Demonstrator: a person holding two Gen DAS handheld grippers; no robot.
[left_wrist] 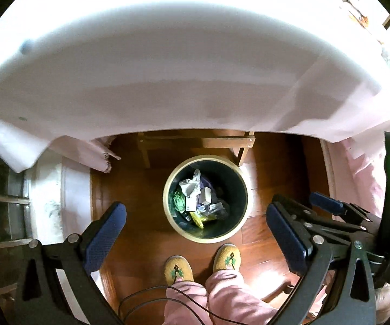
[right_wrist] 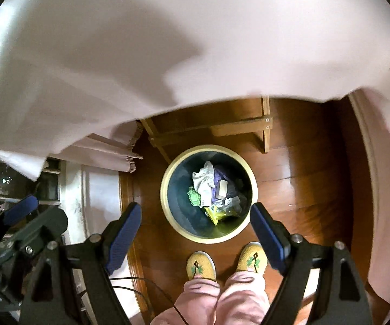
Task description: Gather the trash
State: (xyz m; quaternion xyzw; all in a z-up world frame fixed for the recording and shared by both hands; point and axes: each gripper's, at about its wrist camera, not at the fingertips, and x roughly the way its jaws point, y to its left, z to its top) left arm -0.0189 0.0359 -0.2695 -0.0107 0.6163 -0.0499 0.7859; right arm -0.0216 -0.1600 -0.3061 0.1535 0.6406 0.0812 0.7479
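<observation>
A round trash bin with a cream rim and dark inside stands on the wooden floor below both grippers; it also shows in the right wrist view. It holds crumpled white paper, a green scrap, a small box and a yellow wrapper. My left gripper is open and empty, high above the bin. My right gripper is open and empty, also above the bin. The right gripper shows at the right edge of the left wrist view. The left gripper shows at the left edge of the right wrist view.
A table under a white cloth fills the upper half of both views, its edge overhanging the floor. Wooden table legs stand just behind the bin. The person's yellow slippers and pink trousers are in front of it. A white wall base is at left.
</observation>
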